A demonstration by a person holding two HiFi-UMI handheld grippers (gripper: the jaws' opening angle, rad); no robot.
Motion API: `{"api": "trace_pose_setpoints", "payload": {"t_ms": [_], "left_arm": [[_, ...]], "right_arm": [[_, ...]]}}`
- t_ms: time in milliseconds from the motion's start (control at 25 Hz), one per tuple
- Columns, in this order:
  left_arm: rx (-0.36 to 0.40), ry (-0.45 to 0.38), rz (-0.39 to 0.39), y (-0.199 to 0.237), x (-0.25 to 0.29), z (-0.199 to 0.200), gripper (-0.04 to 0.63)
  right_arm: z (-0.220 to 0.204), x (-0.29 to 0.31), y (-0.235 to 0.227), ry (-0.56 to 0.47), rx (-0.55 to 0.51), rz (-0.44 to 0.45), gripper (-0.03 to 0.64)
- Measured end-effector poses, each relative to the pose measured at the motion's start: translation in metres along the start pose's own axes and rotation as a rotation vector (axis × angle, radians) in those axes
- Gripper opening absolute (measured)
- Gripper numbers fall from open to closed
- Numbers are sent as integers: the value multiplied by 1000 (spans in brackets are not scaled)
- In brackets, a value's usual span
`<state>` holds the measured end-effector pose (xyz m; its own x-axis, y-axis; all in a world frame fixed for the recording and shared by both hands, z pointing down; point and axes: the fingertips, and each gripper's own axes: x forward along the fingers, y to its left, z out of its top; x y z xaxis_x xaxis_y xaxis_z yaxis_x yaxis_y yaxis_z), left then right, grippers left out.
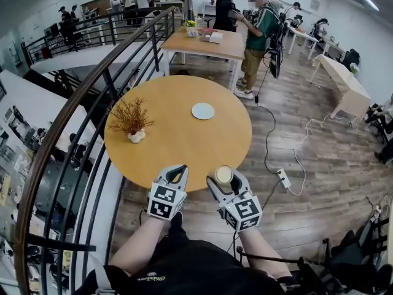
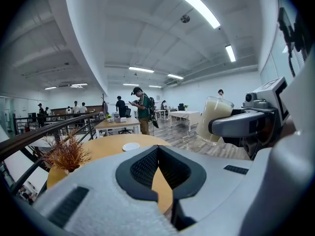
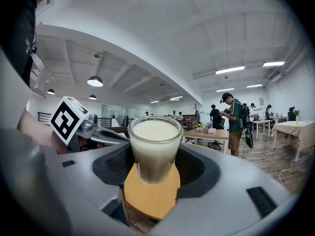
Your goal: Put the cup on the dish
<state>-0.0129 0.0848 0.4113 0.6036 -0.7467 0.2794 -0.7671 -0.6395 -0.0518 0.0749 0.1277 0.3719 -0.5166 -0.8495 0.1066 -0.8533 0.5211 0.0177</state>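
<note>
The right tool [image 1: 225,179] is clamped on the cup [image 3: 153,146], a clear glass full of pale, milky liquid. Its two pads press on the lower sides of the glass and the cup stands upright between them. In the head view the cup hangs over the rim of the round wooden worktop [image 1: 178,146] at about 5 o'clock. The white dish [image 1: 202,110] lies flat and bare at about 1 o'clock from the worktop's centre, well apart from the cup. The left tool [image 1: 182,169] sits just beside the right one, at about 6 o'clock on the rim; its jaws are together at the tips with nothing between them. A small white pot of dried rust-coloured plant [image 1: 131,121] stands near the 9 o'clock edge.
</note>
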Motion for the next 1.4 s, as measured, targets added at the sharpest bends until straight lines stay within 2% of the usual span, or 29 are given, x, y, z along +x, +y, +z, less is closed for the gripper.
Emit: {"api": "trace_pose_setpoints", "payload": {"t_ms": [280,600,840,1120,1400], "left_arm": [[12,8,-38,61,52,15,8],[-23,24,-92,136,113,27,8],[-42,27,-111,188,144,27,8],[-61,32,-132,202,163,27,8],[-45,21,-116,201,174,38,8]], "right_arm": [[8,73,-31,27,28,-46,255],[17,168,-64,81,33,-90,255],[22,218,-80,96,30,-137,255],[19,243,-89,113,36,-153,255],[25,253,-103,63,36,-137,255]]}}
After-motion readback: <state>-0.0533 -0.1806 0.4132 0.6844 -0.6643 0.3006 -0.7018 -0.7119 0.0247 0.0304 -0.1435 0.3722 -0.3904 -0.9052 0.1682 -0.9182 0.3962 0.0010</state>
